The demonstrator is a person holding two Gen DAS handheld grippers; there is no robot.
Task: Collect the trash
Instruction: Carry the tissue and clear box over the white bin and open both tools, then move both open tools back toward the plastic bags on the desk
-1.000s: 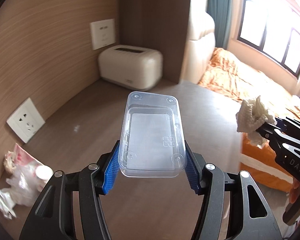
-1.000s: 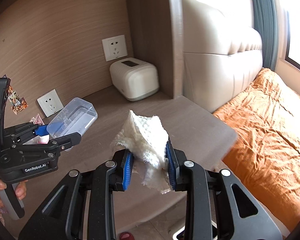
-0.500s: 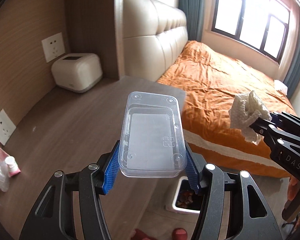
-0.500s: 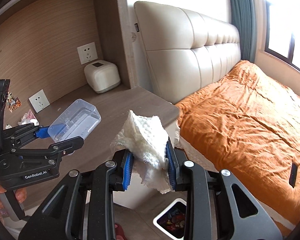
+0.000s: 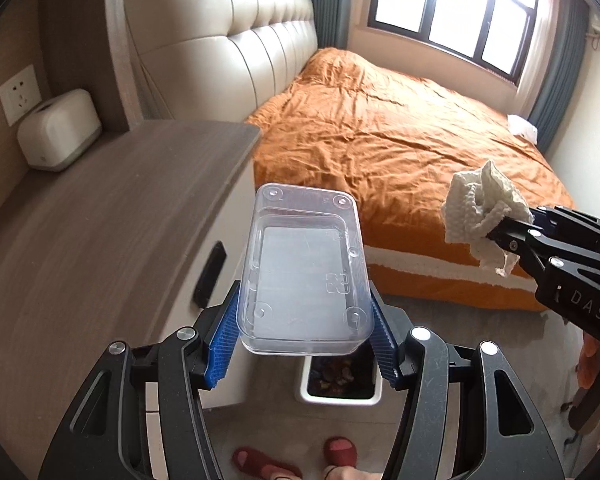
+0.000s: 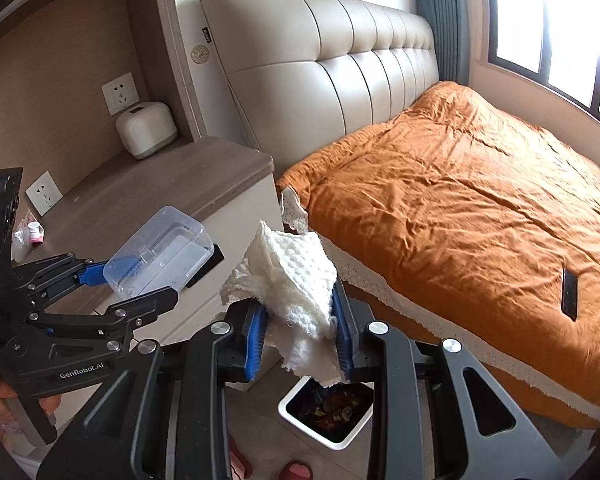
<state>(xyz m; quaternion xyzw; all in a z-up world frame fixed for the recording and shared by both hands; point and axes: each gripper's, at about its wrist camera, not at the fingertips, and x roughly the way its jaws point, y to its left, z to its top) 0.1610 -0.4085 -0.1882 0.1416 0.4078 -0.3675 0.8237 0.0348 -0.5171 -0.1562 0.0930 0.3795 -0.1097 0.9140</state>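
My left gripper (image 5: pixel 302 340) is shut on a clear plastic container (image 5: pixel 304 272), held bottom-up between its blue pads. In the right wrist view the same container (image 6: pixel 160 254) shows at the left, in the left gripper (image 6: pixel 112 280). My right gripper (image 6: pixel 300 320) is shut on a crumpled white paper towel (image 6: pixel 292 276); the towel (image 5: pixel 480 212) also shows at the right of the left wrist view. A white trash bin (image 6: pixel 300 414) with dark scraps inside stands on the floor below both grippers, partly hidden behind the container in the left wrist view (image 5: pixel 340 394).
A wooden bedside counter (image 5: pixel 100 232) with a white tissue box (image 5: pixel 58 134) lies to the left. An orange bed (image 6: pixel 460 208) with a dark phone (image 6: pixel 570 292) on it fills the right. Small wrappers (image 6: pixel 30 234) lie on the counter. Red slippers (image 5: pixel 260 460) are on the floor.
Both grippers swung away from the counter toward the bed and tipped downward; the trash bin has come into view under them. Container and towel remain gripped.
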